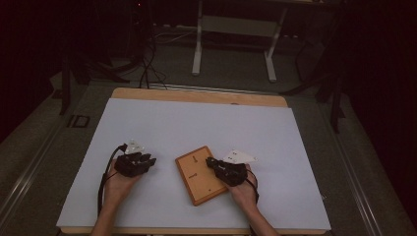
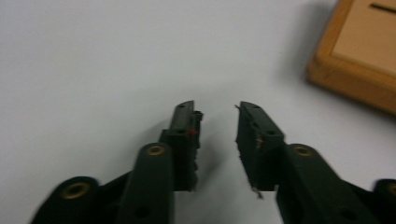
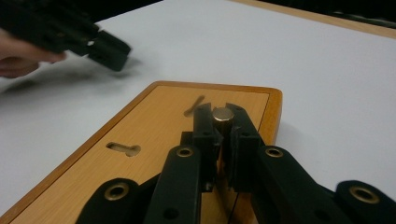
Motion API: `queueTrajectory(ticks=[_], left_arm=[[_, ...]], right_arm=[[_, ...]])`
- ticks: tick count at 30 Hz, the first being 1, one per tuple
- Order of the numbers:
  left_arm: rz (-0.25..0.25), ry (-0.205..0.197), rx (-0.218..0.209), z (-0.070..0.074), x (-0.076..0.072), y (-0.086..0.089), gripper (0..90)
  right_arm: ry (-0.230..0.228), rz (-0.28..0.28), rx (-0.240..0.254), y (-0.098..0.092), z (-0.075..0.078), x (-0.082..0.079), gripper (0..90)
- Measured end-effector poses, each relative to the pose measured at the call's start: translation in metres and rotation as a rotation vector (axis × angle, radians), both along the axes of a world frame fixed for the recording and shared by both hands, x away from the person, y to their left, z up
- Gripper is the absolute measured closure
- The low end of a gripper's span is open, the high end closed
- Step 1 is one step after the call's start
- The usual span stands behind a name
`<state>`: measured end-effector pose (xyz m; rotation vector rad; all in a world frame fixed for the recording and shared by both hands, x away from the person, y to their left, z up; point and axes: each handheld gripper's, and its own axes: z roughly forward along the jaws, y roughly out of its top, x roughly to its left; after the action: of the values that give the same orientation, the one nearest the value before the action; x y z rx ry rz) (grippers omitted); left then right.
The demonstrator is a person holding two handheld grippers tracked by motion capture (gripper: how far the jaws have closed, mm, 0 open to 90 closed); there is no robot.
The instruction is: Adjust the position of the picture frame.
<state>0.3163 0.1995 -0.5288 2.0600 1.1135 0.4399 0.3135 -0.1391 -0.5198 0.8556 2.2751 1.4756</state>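
right gripper (image 3: 223,122) clamps brass peg (image 3: 222,114), probably upright | keyhole slot (image 3: 123,149) near-left on board (image 3: 154,140) | left gripper (image 2: 217,122) empty, jaws apart

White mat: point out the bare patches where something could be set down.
The white mat is bare across its whole far half, up to the wooden table edge, and along the right side beyond the right gripper. It is crowded near the front, where the wooden board lies between the right gripper and the left gripper.
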Motion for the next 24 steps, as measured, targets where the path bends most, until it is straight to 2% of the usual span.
queueTrajectory(ticks=[3,5,8,15,19,20,24], left_arm=[[-0.044,-0.002,0.011,0.0,0.0,-0.009,81.0],[-0.07,0.008,-0.003,0.0,0.002,-0.013,88.8],[-0.113,0.022,-0.03,0.0,0.004,-0.019,89.6],[-0.203,0.049,0.007,-0.004,0.002,-0.032,89.5],[-0.258,0.064,0.0,-0.004,0.0,-0.034,89.5],[-0.258,0.067,0.012,-0.004,-0.001,-0.036,89.6],[-0.265,0.08,0.006,-0.005,-0.001,-0.036,89.6]], right_arm=[[-0.007,0.043,-0.011,0.006,-0.001,-0.003,84.2],[-0.016,0.069,-0.013,0.01,-0.001,-0.005,84.2],[-0.027,0.103,-0.012,0.014,-0.001,-0.009,84.2],[-0.039,0.177,-0.022,0.023,-0.001,-0.015,84.2],[-0.038,0.186,-0.035,0.025,-0.002,-0.015,84.2],[-0.038,0.186,-0.036,0.024,-0.002,-0.014,84.2],[-0.034,0.192,-0.047,0.023,-0.001,-0.013,84.3]])
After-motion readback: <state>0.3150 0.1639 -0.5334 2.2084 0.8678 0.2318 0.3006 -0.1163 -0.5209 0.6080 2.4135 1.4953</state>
